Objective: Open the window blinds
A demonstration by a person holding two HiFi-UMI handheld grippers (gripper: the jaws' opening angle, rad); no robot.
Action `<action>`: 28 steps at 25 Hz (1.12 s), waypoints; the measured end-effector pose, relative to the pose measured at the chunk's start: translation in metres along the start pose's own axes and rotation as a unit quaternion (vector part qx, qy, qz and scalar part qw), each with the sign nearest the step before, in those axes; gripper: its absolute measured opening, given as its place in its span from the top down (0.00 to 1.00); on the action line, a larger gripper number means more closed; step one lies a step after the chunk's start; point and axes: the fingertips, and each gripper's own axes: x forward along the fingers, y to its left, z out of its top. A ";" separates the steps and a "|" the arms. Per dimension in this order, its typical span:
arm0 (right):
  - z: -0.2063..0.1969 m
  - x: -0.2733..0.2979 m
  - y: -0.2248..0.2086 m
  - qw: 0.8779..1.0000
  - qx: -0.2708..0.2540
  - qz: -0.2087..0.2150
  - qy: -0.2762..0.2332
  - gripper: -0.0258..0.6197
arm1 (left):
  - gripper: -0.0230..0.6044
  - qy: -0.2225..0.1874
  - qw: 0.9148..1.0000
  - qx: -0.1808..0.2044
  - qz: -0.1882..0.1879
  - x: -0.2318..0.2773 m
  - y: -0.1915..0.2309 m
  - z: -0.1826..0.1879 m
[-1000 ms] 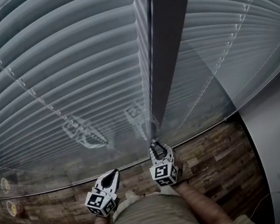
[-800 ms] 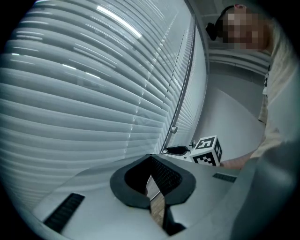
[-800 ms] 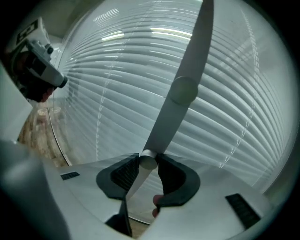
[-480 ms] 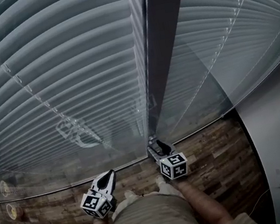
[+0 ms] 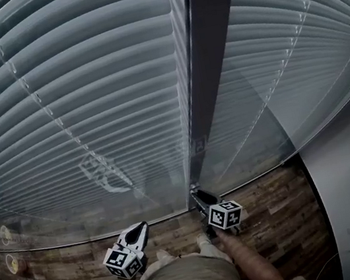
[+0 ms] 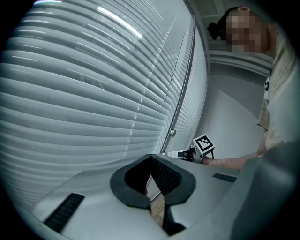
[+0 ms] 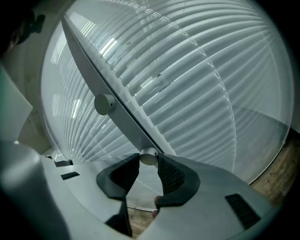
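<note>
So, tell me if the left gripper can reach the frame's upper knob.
Probably yes: the left gripper is shut and empty, and only open air lies between it and the upper knob.

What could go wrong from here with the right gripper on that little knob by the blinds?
The right gripper has just been closing its fingers on the small round knob and catches it only at their tips, so it may slip out when twisted. The glass stands close ahead; a slip could knock the gripper against it.
</note>
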 end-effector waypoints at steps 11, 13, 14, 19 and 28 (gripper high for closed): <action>-0.015 0.011 -0.004 0.960 -0.260 -0.099 0.028 0.77 | 0.95 0.028 0.999 0.014 -0.025 0.020 -0.023 -0.035; -0.013 0.010 0.000 0.936 -0.328 -0.120 0.042 0.77 | 0.95 0.028 0.999 0.013 -0.028 0.021 -0.025 -0.034; -0.012 0.010 0.002 0.925 -0.355 -0.130 0.046 0.77 | 0.95 0.027 0.999 0.013 -0.029 0.021 -0.025 -0.033; -0.015 0.014 0.003 0.865 -0.468 -0.175 0.054 0.77 | 0.95 0.023 0.999 0.014 -0.034 0.022 -0.021 -0.033; -0.021 0.004 -0.007 0.995 -0.098 -0.032 0.013 0.64 | 0.95 0.019 0.999 0.003 -0.030 0.016 -0.015 -0.034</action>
